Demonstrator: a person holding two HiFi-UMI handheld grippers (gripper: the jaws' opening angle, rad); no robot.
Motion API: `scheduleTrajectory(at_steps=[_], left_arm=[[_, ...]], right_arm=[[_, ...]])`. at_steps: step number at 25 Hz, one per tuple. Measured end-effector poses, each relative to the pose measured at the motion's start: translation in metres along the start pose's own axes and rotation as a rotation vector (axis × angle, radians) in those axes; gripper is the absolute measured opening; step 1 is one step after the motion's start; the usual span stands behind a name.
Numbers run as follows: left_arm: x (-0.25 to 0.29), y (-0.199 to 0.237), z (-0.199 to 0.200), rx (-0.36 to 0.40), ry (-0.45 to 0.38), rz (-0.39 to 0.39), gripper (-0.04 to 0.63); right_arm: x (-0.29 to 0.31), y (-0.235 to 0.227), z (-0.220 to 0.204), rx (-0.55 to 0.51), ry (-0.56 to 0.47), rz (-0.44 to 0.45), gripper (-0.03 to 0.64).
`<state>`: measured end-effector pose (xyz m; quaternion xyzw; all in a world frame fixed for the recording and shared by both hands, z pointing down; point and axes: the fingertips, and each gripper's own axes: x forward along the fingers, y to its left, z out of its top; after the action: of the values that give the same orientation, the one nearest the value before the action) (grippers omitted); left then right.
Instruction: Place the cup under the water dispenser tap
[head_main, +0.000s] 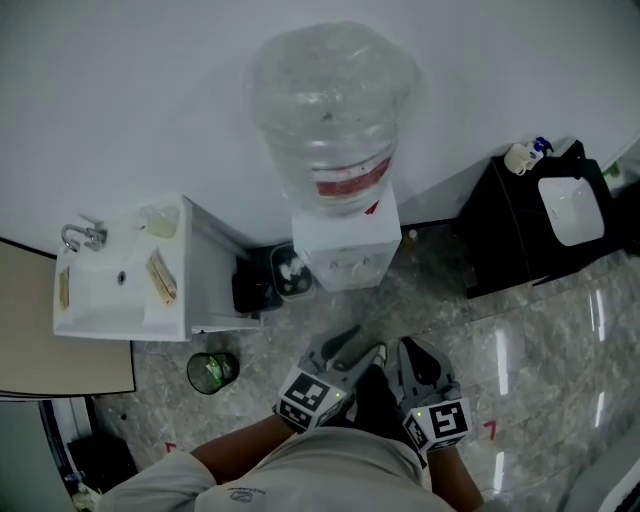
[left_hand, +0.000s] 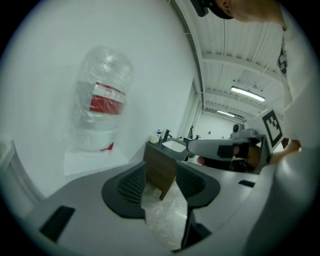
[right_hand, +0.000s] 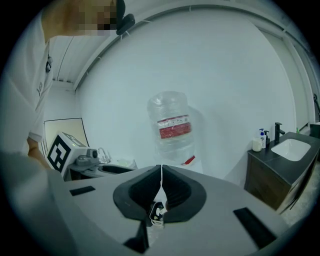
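Observation:
The white water dispenser (head_main: 345, 250) stands against the wall with a clear bottle (head_main: 335, 110) on top; the bottle also shows in the left gripper view (left_hand: 102, 100) and the right gripper view (right_hand: 172, 125). Both grippers hang side by side in front of it, above the floor. My left gripper (head_main: 352, 345) (left_hand: 160, 174) is open, with only floor seen between its pads. My right gripper (head_main: 415, 355) (right_hand: 161, 172) is shut, pads touching, with nothing held. A small white cup (head_main: 518, 158) (right_hand: 257, 144) sits on the dark vanity at the right, far from both grippers.
A white sink cabinet (head_main: 205, 270) stands left of the dispenser, with a black box (head_main: 255, 285) and a small bin (head_main: 292, 272) between them. A round waste bin (head_main: 213, 371) is on the floor. The dark vanity (head_main: 510, 235) holds a white basin (head_main: 572, 208).

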<state>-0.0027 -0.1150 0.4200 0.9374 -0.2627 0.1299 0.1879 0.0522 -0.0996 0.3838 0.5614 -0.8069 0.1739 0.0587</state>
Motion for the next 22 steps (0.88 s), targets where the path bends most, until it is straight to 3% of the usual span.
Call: scheduleTrajectory(at_steps=[7, 13, 22], left_arm=[[-0.036, -0.012, 0.049, 0.012, -0.083, 0.03, 0.012], [-0.053, -0.014, 0.07, 0.009, -0.124, 0.026, 0.005], [-0.06, -0.012, 0.077, 0.018, -0.142, 0.021, 0.005]], right_arm=[[-0.005, 0.028, 0.033, -0.04, -0.052, 0.042, 0.017], [-0.003, 0.048, 0.058, -0.083, -0.084, 0.059, 0.015], [0.002, 0.06, 0.058, -0.115, -0.065, 0.062, 0.015]])
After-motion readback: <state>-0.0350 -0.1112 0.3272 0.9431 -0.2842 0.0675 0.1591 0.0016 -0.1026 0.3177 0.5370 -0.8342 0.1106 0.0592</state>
